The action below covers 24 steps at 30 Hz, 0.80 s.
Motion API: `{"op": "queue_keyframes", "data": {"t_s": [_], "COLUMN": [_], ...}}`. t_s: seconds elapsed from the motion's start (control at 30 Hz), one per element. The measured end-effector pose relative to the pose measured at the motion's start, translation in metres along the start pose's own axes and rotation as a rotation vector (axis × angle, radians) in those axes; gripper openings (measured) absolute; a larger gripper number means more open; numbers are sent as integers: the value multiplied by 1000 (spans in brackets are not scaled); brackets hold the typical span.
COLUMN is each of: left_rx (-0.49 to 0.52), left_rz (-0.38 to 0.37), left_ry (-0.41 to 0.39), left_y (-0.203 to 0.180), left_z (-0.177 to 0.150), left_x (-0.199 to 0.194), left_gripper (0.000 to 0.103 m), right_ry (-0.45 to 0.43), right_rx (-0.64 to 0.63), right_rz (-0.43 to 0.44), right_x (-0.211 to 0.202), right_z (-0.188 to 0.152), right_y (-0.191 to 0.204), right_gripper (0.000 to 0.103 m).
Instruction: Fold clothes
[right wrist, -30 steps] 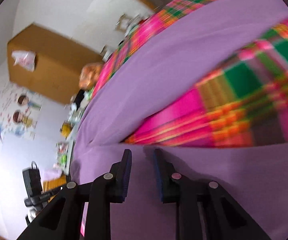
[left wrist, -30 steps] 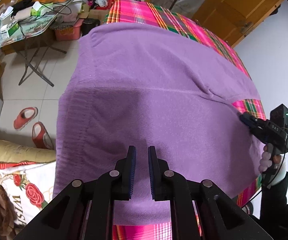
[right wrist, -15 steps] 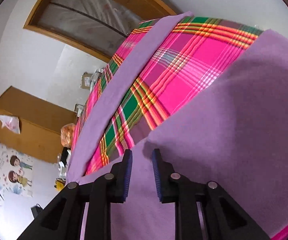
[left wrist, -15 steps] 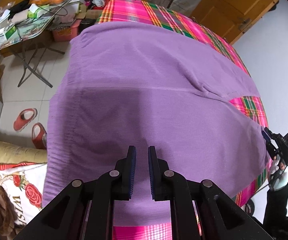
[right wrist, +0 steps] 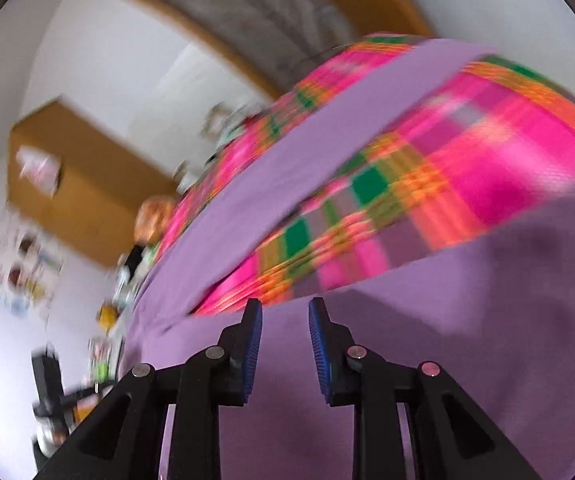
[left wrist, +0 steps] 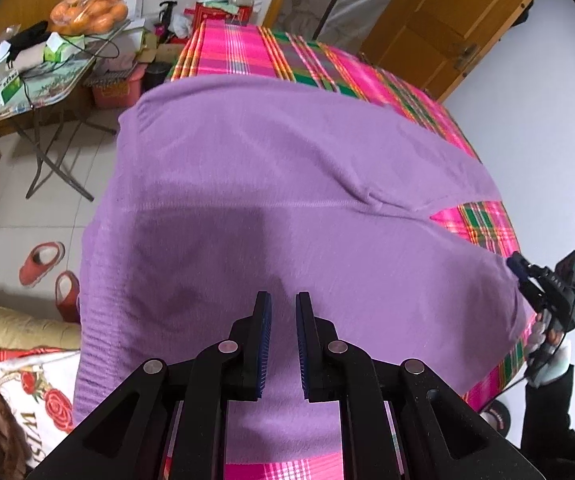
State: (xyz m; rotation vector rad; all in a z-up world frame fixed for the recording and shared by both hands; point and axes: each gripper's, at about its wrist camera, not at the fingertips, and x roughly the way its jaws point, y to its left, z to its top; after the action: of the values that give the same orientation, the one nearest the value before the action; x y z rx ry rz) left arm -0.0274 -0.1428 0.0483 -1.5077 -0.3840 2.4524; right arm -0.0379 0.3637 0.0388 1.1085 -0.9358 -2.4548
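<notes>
Purple garment (left wrist: 295, 216) spread flat over plaid cloth (left wrist: 255, 52), unchanged. Left gripper (left wrist: 283, 308) narrow gap, opening, empty, above near hem. Right gripper (right wrist: 285, 314) widened since earlier, opening, empty; now at 3 o'clock edge, farther out.

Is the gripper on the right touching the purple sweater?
Cannot tell. In the left wrist view the right gripper meets the purple sweater edge, but no contact or gap shows; the right wrist view is blurred.

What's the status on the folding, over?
Left gripper opening, nothing between the jaws. Right gripper opening, empty, at the garment's edge. Purple garment spread flat on the plaid cover. Nothing in the way.
</notes>
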Motion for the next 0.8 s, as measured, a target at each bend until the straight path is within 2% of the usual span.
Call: {"op": "queue_keyframes", "data": {"t_s": [0.1, 0.23, 0.33, 0.47, 0.57, 0.8], "left_rx": [-17, -84, -153, -204, -205, -176], "left_rz": [8, 22, 11, 18, 7, 2], "left_ry": [-14, -36, -40, -19, -3, 6], "left_y": [5, 20, 35, 47, 47, 38], "left_z": [2, 5, 6, 6, 7, 6], "left_x": [-2, -6, -7, -3, 2, 3], "left_gripper": [17, 21, 24, 27, 27, 28], "right_ry": [54, 141, 193, 263, 255, 236], "right_rx": [-137, -216, -264, -304, -291, -144], "right_rz": [67, 121, 128, 81, 74, 80], "right_x": [22, 50, 66, 87, 90, 83], "right_z": [-12, -26, -36, -48, -44, -31], "right_y": [38, 73, 90, 102, 100, 75], "right_gripper": [26, 26, 26, 26, 25, 22]}}
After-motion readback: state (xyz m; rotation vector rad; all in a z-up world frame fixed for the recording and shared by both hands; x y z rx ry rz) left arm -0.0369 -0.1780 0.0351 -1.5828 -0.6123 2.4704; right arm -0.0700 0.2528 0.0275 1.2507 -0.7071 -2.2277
